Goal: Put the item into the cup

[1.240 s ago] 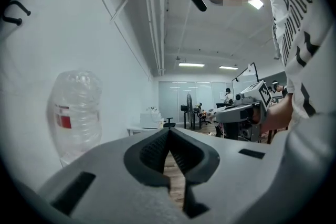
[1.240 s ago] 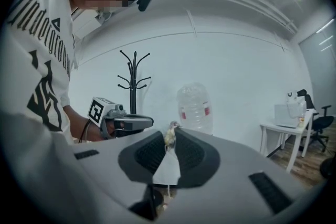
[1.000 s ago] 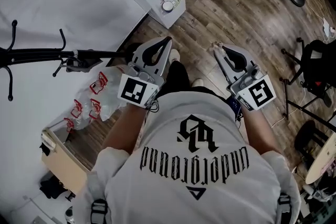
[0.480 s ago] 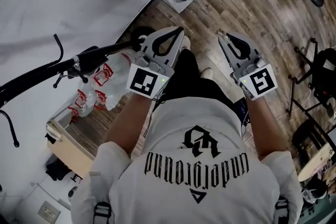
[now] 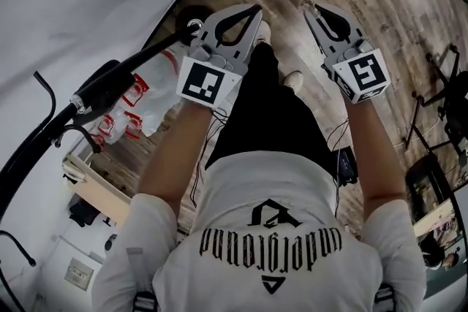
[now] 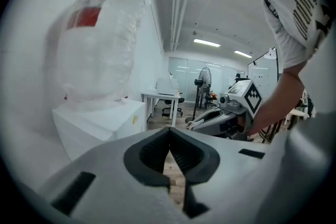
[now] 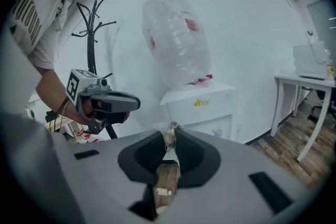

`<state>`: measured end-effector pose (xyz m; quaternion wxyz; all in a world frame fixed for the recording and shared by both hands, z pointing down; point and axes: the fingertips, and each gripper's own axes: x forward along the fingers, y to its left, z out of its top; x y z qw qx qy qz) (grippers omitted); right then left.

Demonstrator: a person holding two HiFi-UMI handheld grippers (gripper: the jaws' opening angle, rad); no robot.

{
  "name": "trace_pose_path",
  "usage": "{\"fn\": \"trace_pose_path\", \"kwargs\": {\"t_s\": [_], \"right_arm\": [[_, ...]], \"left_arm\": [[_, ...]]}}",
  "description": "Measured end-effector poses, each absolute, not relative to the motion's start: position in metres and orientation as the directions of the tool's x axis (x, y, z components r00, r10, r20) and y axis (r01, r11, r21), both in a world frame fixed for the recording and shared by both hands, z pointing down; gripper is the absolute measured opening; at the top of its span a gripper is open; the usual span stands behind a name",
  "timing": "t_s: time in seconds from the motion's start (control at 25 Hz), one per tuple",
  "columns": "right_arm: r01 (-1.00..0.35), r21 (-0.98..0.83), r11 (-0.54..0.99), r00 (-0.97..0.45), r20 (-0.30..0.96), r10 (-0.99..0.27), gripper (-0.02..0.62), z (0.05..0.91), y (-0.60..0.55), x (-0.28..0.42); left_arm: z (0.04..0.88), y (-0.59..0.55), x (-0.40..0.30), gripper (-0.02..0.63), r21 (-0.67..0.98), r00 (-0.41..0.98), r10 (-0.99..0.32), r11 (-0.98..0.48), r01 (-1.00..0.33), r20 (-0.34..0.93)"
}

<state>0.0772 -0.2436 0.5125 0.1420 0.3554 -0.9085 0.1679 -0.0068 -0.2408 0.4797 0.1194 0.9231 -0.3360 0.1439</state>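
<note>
The item (image 7: 169, 138), a small pale crumpled scrap, sits right at the tips of my right gripper (image 7: 169, 131). It is pinched between the two jaws, which stand only a sliver apart, closed on it. What it is made of I cannot tell. My left gripper (image 6: 169, 132) has its jaws brought together at the tips with nothing between them.

In the head view both grippers point forward over the wooden floor (image 5: 380, 4), side by side and apart from each other.

The only writing I can read is the black print on the person's white T-shirt (image 5: 270, 186). It says "underground", upside down to the head camera, under a logo.

Ahead of the right gripper a tall clear plastic bag (image 7: 176, 42) with red print stands on a white cabinet (image 7: 202, 105) that bears a small yellow mark. The bag's contents are too blurred for me to name. Beside the left gripper, low by the floor, lie more clear bags with red labels (image 5: 146, 106), and what they hold I cannot make out either
</note>
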Motion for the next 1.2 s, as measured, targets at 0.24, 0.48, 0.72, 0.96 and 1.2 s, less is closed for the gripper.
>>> {"fn": "trace_pose_path", "kwargs": {"t_s": [0.24, 0.48, 0.72, 0.96, 1.2], "right_arm": [[-0.702, -0.215, 0.679, -0.693, 0.429, -0.580, 0.048, 0.596, -0.278, 0.062], [-0.680, -0.221, 0.699, -0.699, 0.483, -0.527, 0.051, 0.669, -0.299, 0.039], [-0.674, -0.214, 0.707, -0.692, 0.518, -0.503, 0.052, 0.724, -0.323, 0.029], [-0.662, -0.194, 0.724, -0.690, 0.534, -0.488, 0.052, 0.764, -0.350, 0.011], [-0.662, -0.188, 0.725, -0.672, 0.577, -0.465, 0.057, 0.797, -0.366, -0.002]], "left_arm": [[0.554, -0.269, -0.012, 0.008, 0.119, 0.708, -0.603, -0.724, -0.679, 0.369], [0.629, -0.276, -0.024, 0.008, 0.108, 0.689, -0.611, -0.713, -0.693, 0.389], [0.679, -0.289, -0.025, 0.008, 0.130, 0.676, -0.614, -0.693, -0.709, 0.407], [0.715, -0.296, -0.028, 0.008, 0.135, 0.667, -0.614, -0.685, -0.716, 0.422], [0.726, -0.305, -0.030, 0.008, 0.141, 0.669, -0.613, -0.684, -0.716, 0.422]]}}
